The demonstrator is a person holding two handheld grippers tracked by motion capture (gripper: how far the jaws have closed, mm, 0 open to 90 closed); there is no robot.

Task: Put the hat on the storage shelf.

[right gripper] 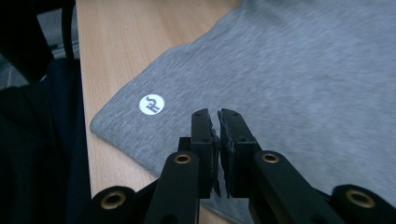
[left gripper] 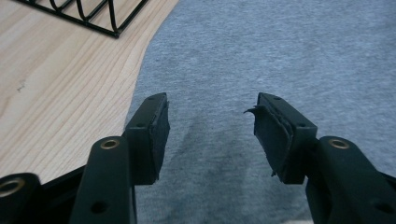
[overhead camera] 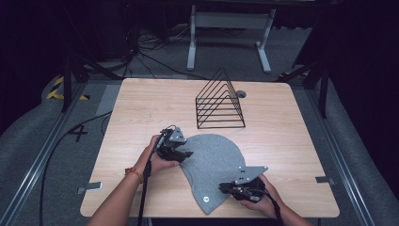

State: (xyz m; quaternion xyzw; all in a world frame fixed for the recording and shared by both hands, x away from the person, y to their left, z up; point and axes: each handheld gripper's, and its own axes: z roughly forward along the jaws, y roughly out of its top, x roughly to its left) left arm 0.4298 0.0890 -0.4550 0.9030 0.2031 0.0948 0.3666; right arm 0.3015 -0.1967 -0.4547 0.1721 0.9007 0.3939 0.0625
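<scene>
A grey cloth [overhead camera: 211, 160] with a curved top edge lies flat on the wooden table [overhead camera: 141, 108], a round white label [overhead camera: 205, 199] near its front corner. My left gripper [overhead camera: 188, 154] hovers at the cloth's left edge. In the left gripper view its jaws [left gripper: 210, 116] stand apart over the grey cloth [left gripper: 280, 56] with nothing between the pads. My right gripper [overhead camera: 221, 188] is at the cloth's front right edge. Seen in the right gripper view [right gripper: 215, 121], its pads are pressed together just above the cloth [right gripper: 303, 70], near the label [right gripper: 152, 104].
A black wire rack [overhead camera: 220, 101], triangular in outline, stands on the table behind the cloth; its base rail [left gripper: 93, 14] shows in the left gripper view. Bare wood lies left and right of the cloth. The table's front edge runs close under the right hand.
</scene>
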